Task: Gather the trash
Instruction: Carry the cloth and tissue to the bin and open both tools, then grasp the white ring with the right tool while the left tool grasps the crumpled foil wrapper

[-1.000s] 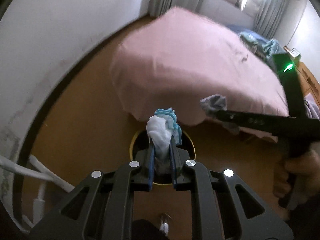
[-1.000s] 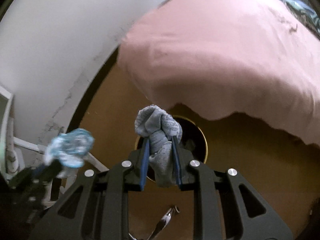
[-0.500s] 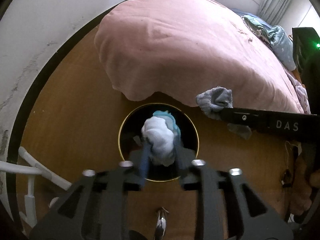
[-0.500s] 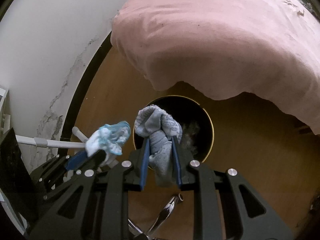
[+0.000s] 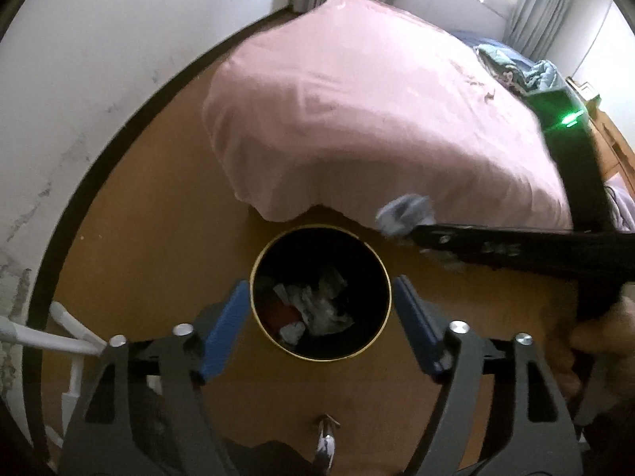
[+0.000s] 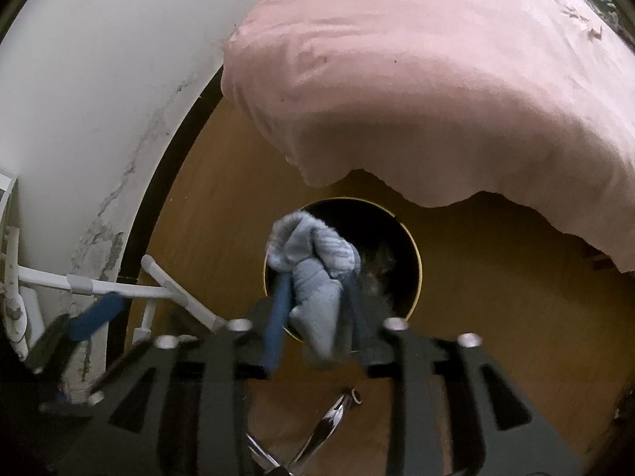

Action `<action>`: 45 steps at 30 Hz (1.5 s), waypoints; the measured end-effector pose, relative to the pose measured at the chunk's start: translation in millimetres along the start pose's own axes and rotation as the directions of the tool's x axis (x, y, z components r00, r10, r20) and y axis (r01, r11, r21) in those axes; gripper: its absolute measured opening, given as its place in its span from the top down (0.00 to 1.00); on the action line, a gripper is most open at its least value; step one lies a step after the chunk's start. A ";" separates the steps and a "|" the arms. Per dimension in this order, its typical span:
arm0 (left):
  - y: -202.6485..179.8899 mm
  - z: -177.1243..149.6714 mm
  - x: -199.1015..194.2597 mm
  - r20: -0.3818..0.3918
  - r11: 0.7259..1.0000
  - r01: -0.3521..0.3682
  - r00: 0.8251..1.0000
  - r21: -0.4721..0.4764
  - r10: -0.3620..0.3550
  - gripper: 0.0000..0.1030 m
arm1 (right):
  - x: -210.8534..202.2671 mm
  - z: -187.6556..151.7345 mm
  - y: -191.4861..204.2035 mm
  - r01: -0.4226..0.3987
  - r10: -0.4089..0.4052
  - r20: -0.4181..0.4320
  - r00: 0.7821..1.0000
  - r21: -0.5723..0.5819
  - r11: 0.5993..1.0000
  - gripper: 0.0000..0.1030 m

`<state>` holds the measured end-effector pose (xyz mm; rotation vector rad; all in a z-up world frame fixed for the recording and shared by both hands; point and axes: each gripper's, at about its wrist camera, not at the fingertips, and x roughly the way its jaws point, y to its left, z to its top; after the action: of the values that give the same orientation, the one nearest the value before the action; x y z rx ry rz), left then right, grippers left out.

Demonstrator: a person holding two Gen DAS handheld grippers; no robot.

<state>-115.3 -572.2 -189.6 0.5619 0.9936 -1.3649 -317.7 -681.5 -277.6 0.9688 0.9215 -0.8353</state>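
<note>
Over bin (image 5: 320, 292): left gripper (image 5: 320, 329) just spread wide, empty, wad dropped in. Right gripper (image 6: 315, 309) jaws just widened; grey rag (image 6: 313, 277) between them, not yet fallen.

Brown wooden floor (image 5: 151, 214) carries a round black waste bin with a gold rim (image 5: 381, 273), standing just beside the foot of the bed. Crumpled white and red trash (image 5: 309, 309) lies inside the bin. Bed covered by a pink blanket (image 5: 377, 119), its edge overhanging near the bin rim. White tubular rack (image 6: 119, 287) stands by the wall.
</note>
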 end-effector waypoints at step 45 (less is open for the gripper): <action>252.7 -383.4 -476.5 -0.057 0.397 -0.453 0.713 -0.798 0.699 0.07 | -101.1 -335.7 607.8 -0.090 0.366 -0.020 0.930 -0.980 0.175 0.35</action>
<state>72.1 43.5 -35.5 0.0014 0.8958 -0.2538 99.8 -148.2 -94.1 -0.1833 0.8362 0.0650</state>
